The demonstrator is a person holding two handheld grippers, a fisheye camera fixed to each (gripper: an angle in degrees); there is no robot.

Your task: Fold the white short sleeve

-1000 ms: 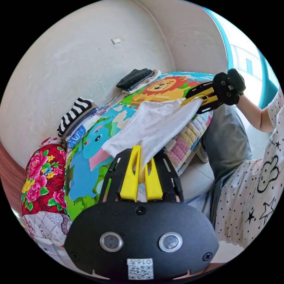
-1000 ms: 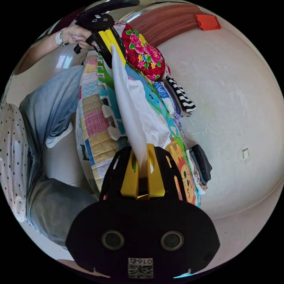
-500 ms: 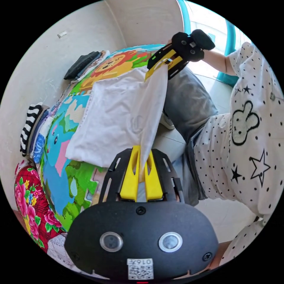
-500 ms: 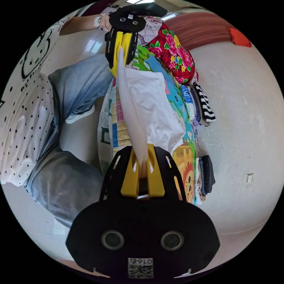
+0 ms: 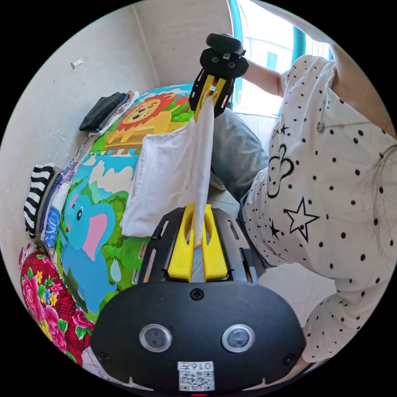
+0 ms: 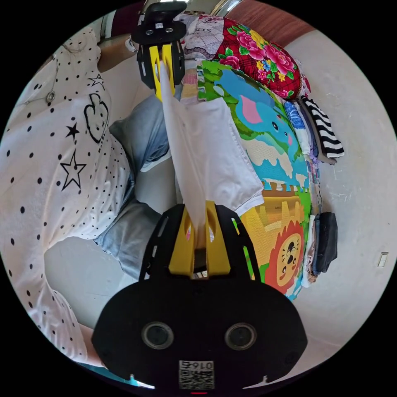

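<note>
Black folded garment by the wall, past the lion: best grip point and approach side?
Probably the long edge of the black garment that faces the lion on the play mat, coming in low from the mat side. It tops a small stack of folded clothes tight against the wall, so the far side looks blocked. Both grippers are busy: left gripper and right gripper each pinch the white shirt.
</note>
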